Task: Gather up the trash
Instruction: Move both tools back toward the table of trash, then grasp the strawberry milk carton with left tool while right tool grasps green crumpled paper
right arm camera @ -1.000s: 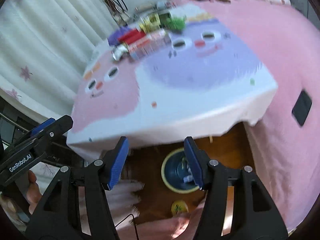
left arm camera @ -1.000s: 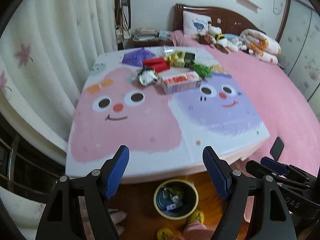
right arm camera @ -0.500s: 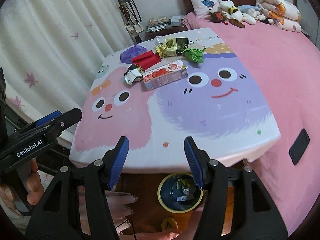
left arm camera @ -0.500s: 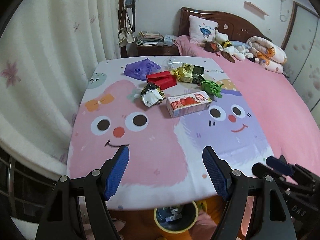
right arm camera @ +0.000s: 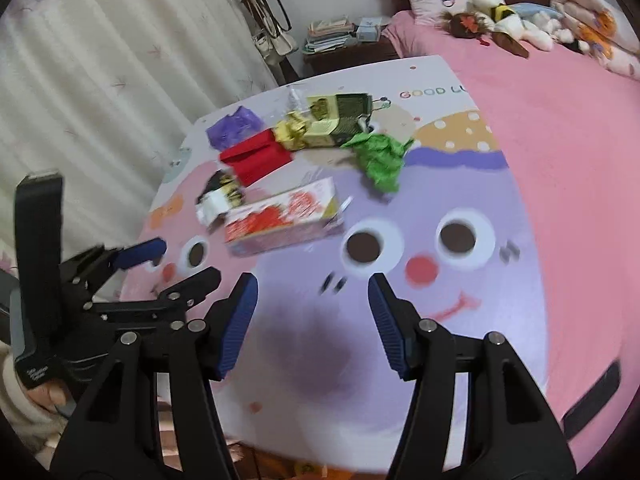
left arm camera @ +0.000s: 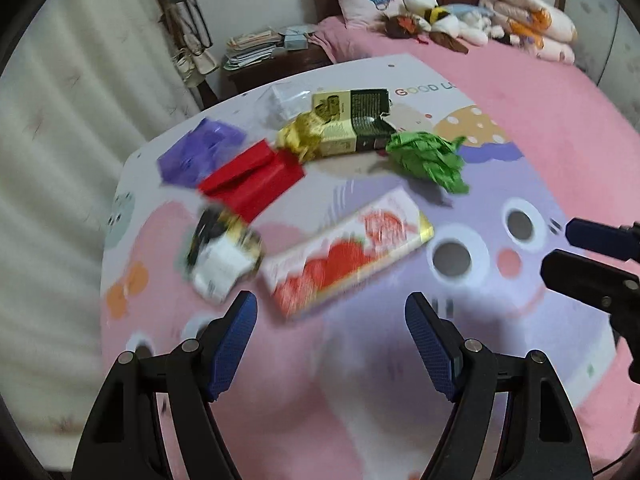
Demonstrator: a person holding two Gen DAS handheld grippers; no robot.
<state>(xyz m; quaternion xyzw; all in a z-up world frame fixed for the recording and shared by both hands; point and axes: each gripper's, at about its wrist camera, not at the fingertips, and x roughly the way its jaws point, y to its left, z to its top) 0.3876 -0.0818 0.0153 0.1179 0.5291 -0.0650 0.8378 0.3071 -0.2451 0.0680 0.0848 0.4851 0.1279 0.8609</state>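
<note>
Left wrist view: trash lies in a loose cluster on the far half of the cartoon-print table (left arm camera: 400, 360), which stands against the pink bed (left arm camera: 560, 120). Nearest piece is the long strawberry-print carton (left arm camera: 348, 258), lying flat, just ahead of the left gripper (left arm camera: 331, 344). Beside its left end, a crumpled black-and-white wrapper (left arm camera: 224, 254). Farther back: red packet (left arm camera: 252, 178), purple bag (left arm camera: 200, 152), gold foil wad (left arm camera: 302, 138) touching an olive-and-black box (left arm camera: 352, 124), and a crumpled green paper (left arm camera: 430, 160) off to the right. A clear plastic scrap behind the box; too blurred to identify.

Left gripper jaws stand wide apart, nothing between them. Right gripper (right arm camera: 313, 324) likewise wide and empty, over the purple face print, short of the carton's right end (right arm camera: 284, 218). Frames are motion-blurred.

Step in hand, as I judge it: the reach toward the pile, nothing yet grasped. No bin shows in either view.

Next move likely calls for lowering one gripper over a single piece. The carton suits a pinch across its narrow width; the wrapper and green paper are soft and should crush into the pads easily. Risk: nudging neighbours, since the pieces sit close.
</note>
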